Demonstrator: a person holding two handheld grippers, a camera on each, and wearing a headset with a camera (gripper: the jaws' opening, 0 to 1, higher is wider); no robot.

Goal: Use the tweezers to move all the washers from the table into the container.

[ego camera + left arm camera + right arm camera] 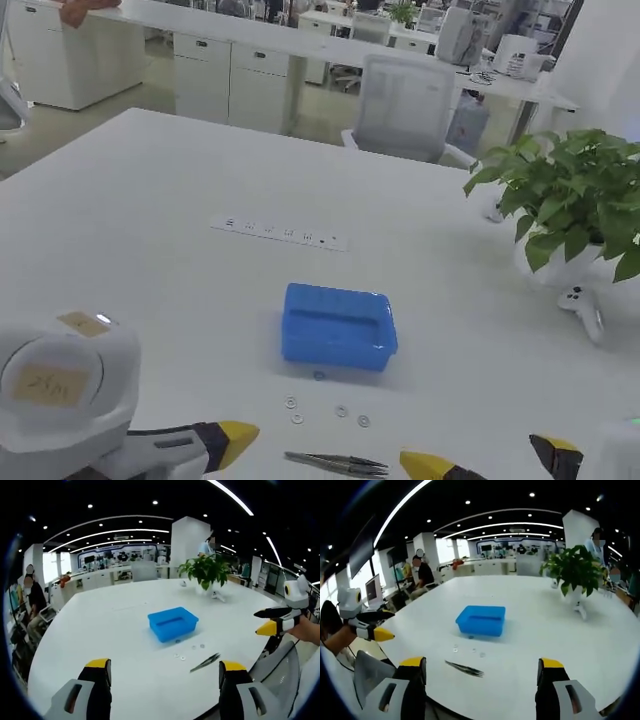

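Observation:
A blue container (pixel 338 326) sits mid-table. Several small washers (pixel 341 411) lie scattered just in front of it, one right at its front wall. The tweezers (pixel 335 462) rest flat on the table near the front edge, between the two grippers. My left gripper (pixel 165 665) is open and empty, with the tweezers (pixel 205 662) and washers (pixel 182 657) ahead and to its right. My right gripper (pixel 481 663) also stands open and empty, the tweezers (pixel 464 668) lying just ahead between its jaws. Beyond them are the washers (pixel 475 650) and the container (pixel 481 620).
A potted plant (pixel 575 200) in a white pot stands at the right, with a white controller (pixel 585 308) beside it. A power strip (pixel 280 232) lies behind the container. An office chair (pixel 405 105) stands at the table's far edge.

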